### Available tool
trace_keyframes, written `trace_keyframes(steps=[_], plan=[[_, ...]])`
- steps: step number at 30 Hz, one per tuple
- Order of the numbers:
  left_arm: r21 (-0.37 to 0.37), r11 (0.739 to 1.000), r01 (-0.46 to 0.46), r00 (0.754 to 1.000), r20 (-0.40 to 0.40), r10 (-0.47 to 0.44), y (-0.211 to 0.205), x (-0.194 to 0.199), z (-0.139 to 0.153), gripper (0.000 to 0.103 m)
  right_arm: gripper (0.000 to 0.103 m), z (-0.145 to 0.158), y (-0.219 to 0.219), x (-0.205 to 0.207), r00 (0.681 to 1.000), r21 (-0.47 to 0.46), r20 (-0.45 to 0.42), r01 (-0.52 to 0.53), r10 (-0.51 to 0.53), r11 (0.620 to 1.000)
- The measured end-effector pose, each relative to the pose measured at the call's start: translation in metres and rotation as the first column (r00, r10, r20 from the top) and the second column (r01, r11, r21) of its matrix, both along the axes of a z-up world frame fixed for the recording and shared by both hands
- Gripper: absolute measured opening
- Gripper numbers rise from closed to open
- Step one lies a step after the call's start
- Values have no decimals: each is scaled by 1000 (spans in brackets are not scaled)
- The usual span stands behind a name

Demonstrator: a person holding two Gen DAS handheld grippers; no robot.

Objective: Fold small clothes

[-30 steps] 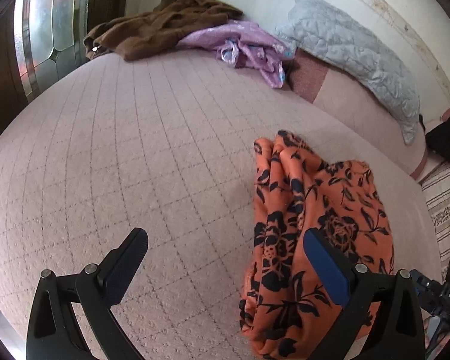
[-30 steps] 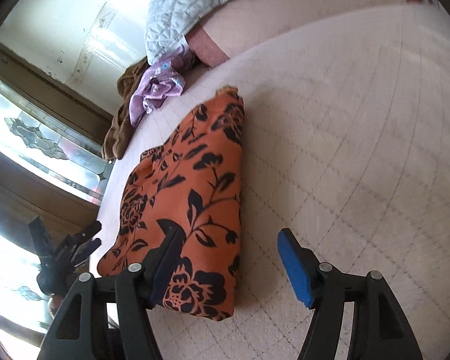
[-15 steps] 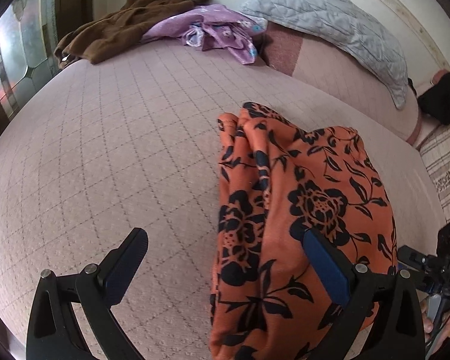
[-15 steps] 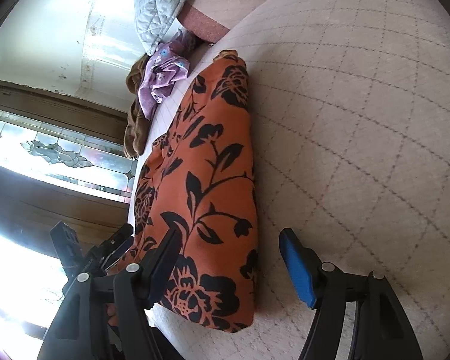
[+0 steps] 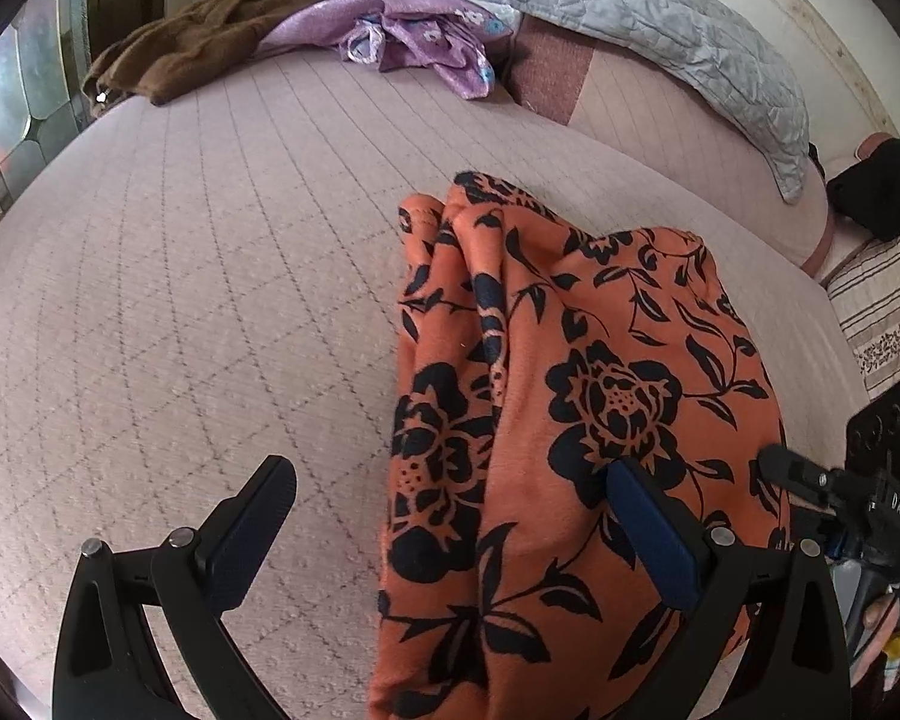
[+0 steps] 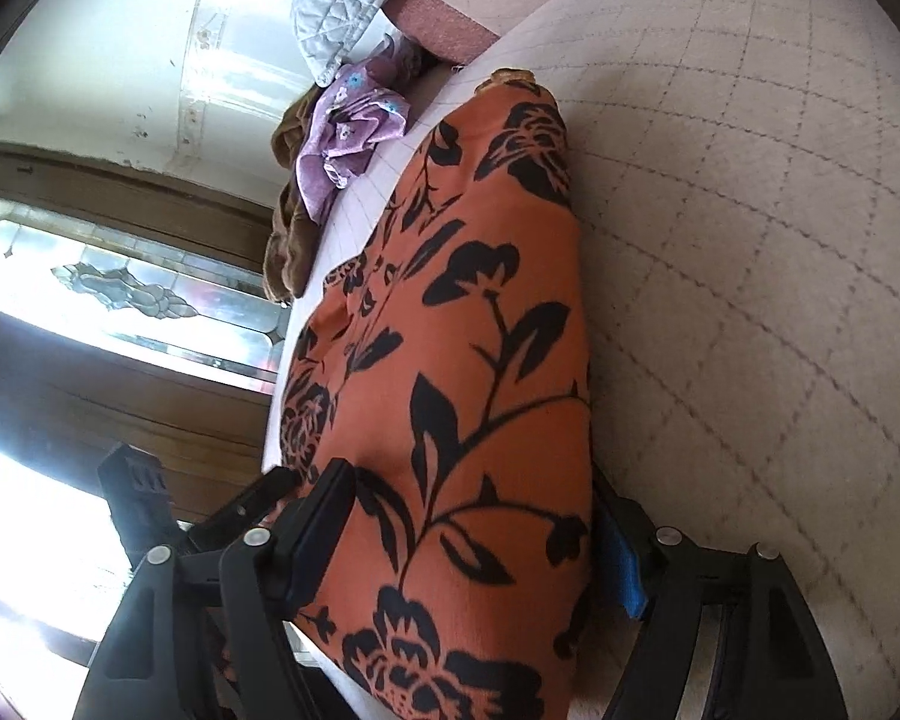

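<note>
Orange floral garment (image 5: 576, 420): lying in a long bundle on pink quilted bedspread (image 5: 180, 300). Left gripper (image 5: 456, 522): spread wide, one finger over the cloth. Right gripper (image 6: 474, 540): spread, straddling the near end. Purple garment (image 5: 408, 36), brown garment (image 5: 228, 18), grey pillow (image 5: 660, 24): far end.

One orange garment with black flowers (image 5: 576, 420), one brown fuzzy garment (image 5: 222, 42), one purple flowered garment (image 5: 414, 36), one grey quilted pillow (image 5: 648, 24), one pink quilted bed (image 5: 180, 276).
</note>
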State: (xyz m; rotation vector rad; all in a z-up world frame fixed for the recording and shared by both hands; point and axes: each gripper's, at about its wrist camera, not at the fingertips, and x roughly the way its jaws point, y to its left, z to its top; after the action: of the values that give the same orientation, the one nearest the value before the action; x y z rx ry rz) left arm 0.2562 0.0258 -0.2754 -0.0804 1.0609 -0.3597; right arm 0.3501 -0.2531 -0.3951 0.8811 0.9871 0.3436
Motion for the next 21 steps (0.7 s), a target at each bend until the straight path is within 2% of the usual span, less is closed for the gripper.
trace_keyframes(steps=[7,13,15,16,17,19,20,21], plan=[[-123,992,20,990,-138,-38,-6,8,-19,103,80,-3,4,23,1000,26,3,-6,6,1000],[-204,979,18,985,-163,-52,-11,11,-23,102,82,1,23,49,999,-33,9,-41,41,999],[-237,971,14,985,-166,-55,-10,12,-23,101,78,0,25,52,999,-36,14,-33,34,999],[-251,968,9,985,-165,-52,-9,12,-23,97,76,-1,26,54,1000,-37,17,-21,22,999],[-248,969,4,986,-161,-45,-7,12,-22,83,70,-2,26,53,1000,-41,24,-7,8,999],[-212,977,1,990,-136,-31,-5,10,-21,68,56,-4,25,50,1000,-58,27,8,-7,998],[-213,977,8,991,-126,-36,-5,9,-20,61,54,-4,24,48,999,-63,31,19,-17,998],[-209,978,15,994,-105,-38,-6,7,-17,58,52,-4,24,46,999,-62,34,32,-30,998]])
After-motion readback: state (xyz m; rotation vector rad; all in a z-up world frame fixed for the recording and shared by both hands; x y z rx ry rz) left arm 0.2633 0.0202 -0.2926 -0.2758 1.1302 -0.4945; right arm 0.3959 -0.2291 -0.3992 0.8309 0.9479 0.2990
